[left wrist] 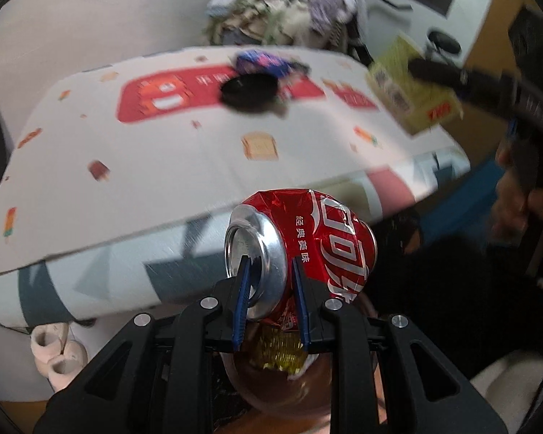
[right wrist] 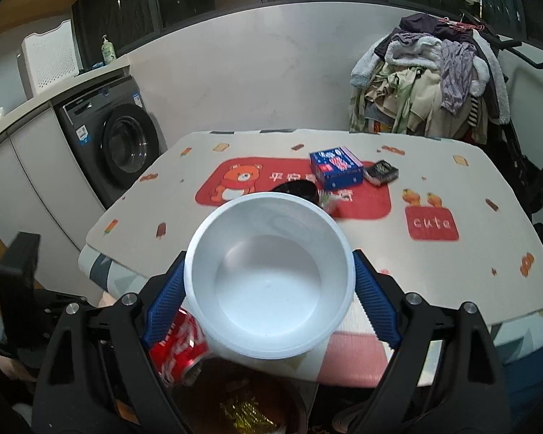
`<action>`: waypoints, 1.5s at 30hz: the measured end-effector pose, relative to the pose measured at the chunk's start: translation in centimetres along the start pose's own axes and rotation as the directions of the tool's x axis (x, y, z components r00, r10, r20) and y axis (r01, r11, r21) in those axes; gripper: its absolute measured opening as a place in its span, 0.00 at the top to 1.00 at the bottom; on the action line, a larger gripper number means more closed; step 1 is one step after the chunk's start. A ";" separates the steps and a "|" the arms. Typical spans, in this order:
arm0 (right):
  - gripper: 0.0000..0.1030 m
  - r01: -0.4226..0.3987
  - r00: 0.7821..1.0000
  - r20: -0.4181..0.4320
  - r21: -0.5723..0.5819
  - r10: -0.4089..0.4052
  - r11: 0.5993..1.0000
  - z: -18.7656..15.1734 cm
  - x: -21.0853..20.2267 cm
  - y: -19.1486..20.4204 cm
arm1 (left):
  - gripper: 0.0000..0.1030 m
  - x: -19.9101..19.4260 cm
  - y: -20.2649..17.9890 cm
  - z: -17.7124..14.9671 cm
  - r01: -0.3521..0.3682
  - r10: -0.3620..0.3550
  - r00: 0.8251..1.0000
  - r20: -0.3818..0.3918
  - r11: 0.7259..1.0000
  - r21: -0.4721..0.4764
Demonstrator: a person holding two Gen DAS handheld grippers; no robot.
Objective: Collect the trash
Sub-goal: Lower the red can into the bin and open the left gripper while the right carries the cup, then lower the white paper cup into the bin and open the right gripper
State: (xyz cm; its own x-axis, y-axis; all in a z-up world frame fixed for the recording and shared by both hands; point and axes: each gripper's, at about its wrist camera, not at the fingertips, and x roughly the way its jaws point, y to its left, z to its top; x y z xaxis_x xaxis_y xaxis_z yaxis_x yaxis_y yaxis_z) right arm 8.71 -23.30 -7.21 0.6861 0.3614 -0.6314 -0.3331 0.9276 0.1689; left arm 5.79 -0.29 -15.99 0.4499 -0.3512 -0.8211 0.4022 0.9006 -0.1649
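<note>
A crushed red cola can hangs just past the table edge, and my left gripper is shut on its silver top rim. Under it stands a brown bin with a yellow wrapper inside. My right gripper is shut on a white bowl, one blue pad pressing each side of it. The left wrist view shows that bowl's yellow printed outside over the table's right part. In the right wrist view the can sits low left, above the bin.
On the patterned table cover lie a blue box, a black lid and a small dark packet. A washing machine stands at the left. A heap of clothes is behind the table. Pale slippers lie on the floor.
</note>
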 end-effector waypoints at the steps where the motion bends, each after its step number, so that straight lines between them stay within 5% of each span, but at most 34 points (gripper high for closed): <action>1: 0.17 0.002 1.000 -0.002 0.000 -0.002 1.000 -0.2 -0.1 0.0 | 0.79 0.4 -0.4 -0.4 0.006 -0.006 1.000 -0.016 1.000 0.013; 10: 0.17 0.002 0.999 -0.034 0.023 -0.001 1.000 -2.4 -0.7 -0.5 | 0.78 3.1 -2.7 -2.8 0.071 -0.063 0.990 -0.123 0.995 0.064; 12: 0.17 0.000 0.999 -0.044 0.024 0.001 1.000 -2.7 -0.6 -0.4 | 0.69 3.6 -2.9 -3.1 0.106 -0.097 0.984 -0.147 0.993 0.056; 14: 0.17 0.001 0.999 -0.054 0.020 0.000 1.000 -3.1 -0.4 -0.2 | 0.45 3.2 -2.9 -3.0 0.122 -0.115 0.985 -0.128 0.991 0.050; 16: 0.17 0.000 0.998 -0.065 0.017 0.001 1.000 -3.4 -0.1 0.0 | 0.38 2.1 -2.4 -2.6 0.120 -0.117 0.990 -0.080 0.992 0.035; 22: 0.17 -0.023 0.990 -0.141 -0.003 0.023 1.000 -5.6 1.7 1.4 | 0.13 -1.9 1.0 -0.9 0.004 0.003 0.996 0.093 0.997 -0.077; 29: 0.17 -0.062 0.960 -0.275 -0.055 0.045 0.997 -9.3 4.3 4.2 | 0.07 -6.2 4.5 -0.2 -0.092 0.136 0.963 0.233 0.977 -0.190; 35: 0.17 -0.078 0.916 -0.400 -0.081 0.039 0.994 -12.4 6.8 5.9 | 0.06 -7.6 5.7 -0.2 -0.141 0.203 0.943 0.265 0.962 -0.235; 45: 0.16 -0.074 0.877 -0.479 -0.063 0.035 0.995 -14.0 8.7 5.7 | 0.06 -6.0 6.0 -1.2 -0.147 0.201 0.956 0.212 0.958 -0.245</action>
State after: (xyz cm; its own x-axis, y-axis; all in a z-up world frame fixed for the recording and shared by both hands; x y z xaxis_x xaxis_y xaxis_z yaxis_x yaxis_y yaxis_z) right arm 3.74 -16.23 -22.31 0.2808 0.3044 -0.9102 -0.4231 0.8905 0.1673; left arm 4.52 7.51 -12.73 0.6803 -0.2089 -0.7025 0.1237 0.9775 -0.1709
